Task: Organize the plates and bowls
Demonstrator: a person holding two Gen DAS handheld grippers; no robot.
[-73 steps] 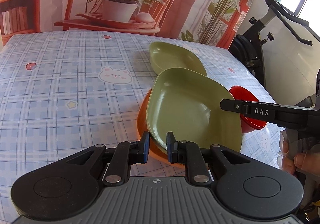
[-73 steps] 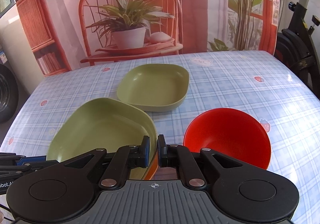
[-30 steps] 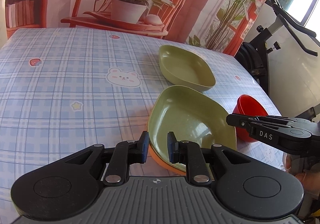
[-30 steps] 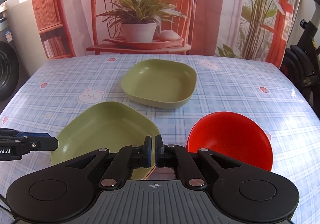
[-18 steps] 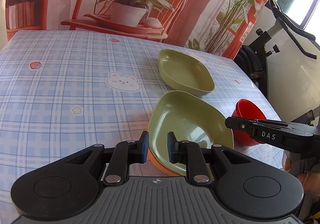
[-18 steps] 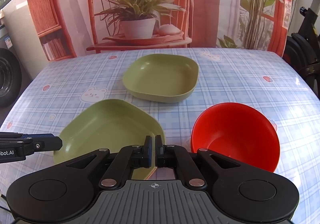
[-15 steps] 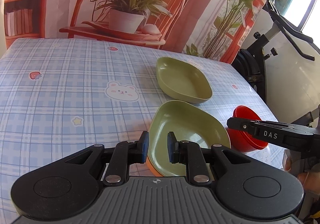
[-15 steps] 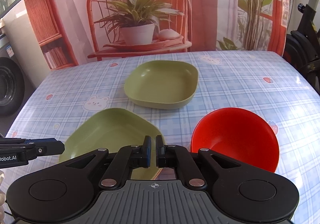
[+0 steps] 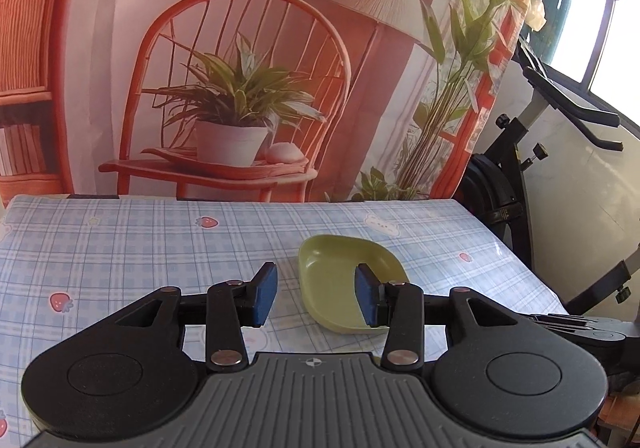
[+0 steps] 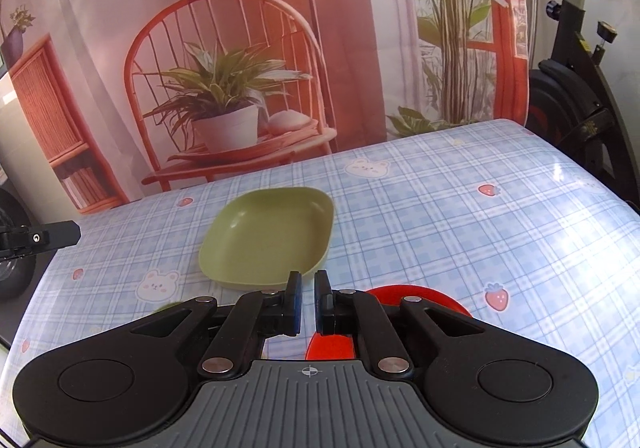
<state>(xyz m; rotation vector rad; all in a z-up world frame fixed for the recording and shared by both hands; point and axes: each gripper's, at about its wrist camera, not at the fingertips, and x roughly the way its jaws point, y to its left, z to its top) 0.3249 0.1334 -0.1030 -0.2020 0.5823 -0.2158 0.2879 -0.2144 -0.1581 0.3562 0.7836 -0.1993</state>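
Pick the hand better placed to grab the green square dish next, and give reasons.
Left, probably. The left gripper has just been opening, nothing between its fingers, and the green square dish sits just ahead. The right gripper is shut, with the red bowl under it.

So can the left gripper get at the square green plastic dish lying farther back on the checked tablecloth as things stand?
Probably yes. The left gripper has just been opening, with nothing between its blue pads, and the square green plastic dish lies straight ahead on the checked tablecloth, nothing blocking its near rim.

A table in blue plaid cloth [image 10: 440, 207] carries a green dish [image 10: 268, 244] — and a red bowl [image 10: 416, 298].
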